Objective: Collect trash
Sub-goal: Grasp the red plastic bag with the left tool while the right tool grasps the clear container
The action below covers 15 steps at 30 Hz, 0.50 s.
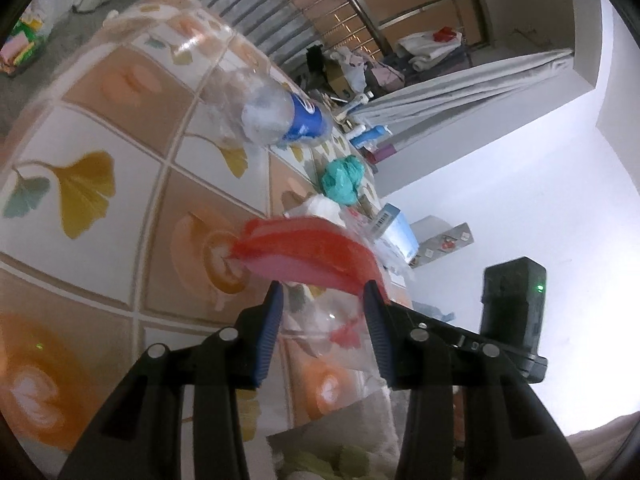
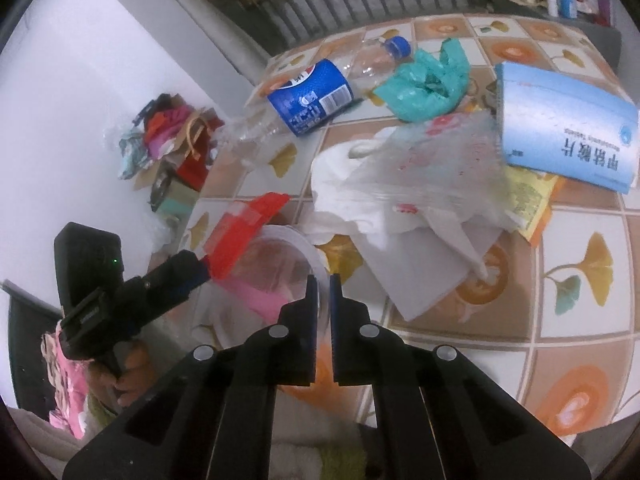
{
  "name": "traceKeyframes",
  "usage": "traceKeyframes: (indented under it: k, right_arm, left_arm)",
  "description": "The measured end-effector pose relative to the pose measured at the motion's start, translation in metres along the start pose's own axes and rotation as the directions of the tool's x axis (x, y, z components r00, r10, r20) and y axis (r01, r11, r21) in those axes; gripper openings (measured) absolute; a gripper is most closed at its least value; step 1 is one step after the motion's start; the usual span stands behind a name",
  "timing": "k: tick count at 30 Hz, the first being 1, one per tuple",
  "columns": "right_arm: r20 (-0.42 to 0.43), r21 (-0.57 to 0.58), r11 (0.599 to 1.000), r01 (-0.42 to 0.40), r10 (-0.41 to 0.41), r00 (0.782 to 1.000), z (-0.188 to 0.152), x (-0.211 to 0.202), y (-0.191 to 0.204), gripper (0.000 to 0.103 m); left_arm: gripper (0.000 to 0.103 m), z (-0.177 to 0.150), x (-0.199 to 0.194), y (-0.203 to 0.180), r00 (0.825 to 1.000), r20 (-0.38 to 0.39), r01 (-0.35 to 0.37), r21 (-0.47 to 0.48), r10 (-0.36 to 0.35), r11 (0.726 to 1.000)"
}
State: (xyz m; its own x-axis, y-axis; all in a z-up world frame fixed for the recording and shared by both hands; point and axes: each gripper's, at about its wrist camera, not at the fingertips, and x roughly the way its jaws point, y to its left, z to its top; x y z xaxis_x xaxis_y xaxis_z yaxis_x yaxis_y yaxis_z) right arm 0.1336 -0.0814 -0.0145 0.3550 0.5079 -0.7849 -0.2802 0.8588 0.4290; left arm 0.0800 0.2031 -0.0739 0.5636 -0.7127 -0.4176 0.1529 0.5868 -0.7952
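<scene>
A clear plastic bag with a red band (image 1: 304, 248) hangs open at the table's near edge. My left gripper (image 1: 323, 292) is shut on that red band (image 2: 248, 220) and shows in the right wrist view (image 2: 204, 270) at the left. My right gripper (image 2: 324, 284) is shut on the bag's pale rim (image 2: 304, 248) on the other side of its mouth. Beyond lie a Pepsi bottle (image 2: 312, 96), a teal crumpled bag (image 2: 428, 84), white tissue (image 2: 340, 176), a printed clear wrapper (image 2: 444, 156), a blue box (image 2: 560, 128) and a yellow packet (image 2: 532, 196).
The table wears a tile-patterned cloth (image 2: 580, 280) with leaf and coffee prints. A grey card (image 2: 420, 276) lies under the tissue. A heap of paper bags and cloth (image 2: 168, 148) sits on the floor at the left. A hand (image 2: 128, 376) holds the left tool.
</scene>
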Motion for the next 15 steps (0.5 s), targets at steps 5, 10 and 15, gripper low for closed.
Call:
traceKeyframes:
  k: [5,10,15]
  right_arm:
    - [0.011,0.003,0.999,0.038,-0.038,0.999,-0.008,-0.011,-0.007,0.004]
    - [0.014,0.038,0.998,0.050,-0.051,0.999,-0.015,-0.020,-0.021,0.004]
    - [0.021,0.069,0.995,0.070,-0.072,0.997,-0.021,-0.030,-0.034,0.004]
  left_arm:
    - [0.040,0.001,-0.005,-0.001,0.998,0.028,-0.059,0.028,0.058,0.998]
    - [0.040,0.001,0.001,-0.004,0.998,0.005,-0.070,0.048,0.070,0.996]
    - [0.048,-0.008,0.013,-0.027,0.972,0.014,-0.230,0.256,0.234,0.939]
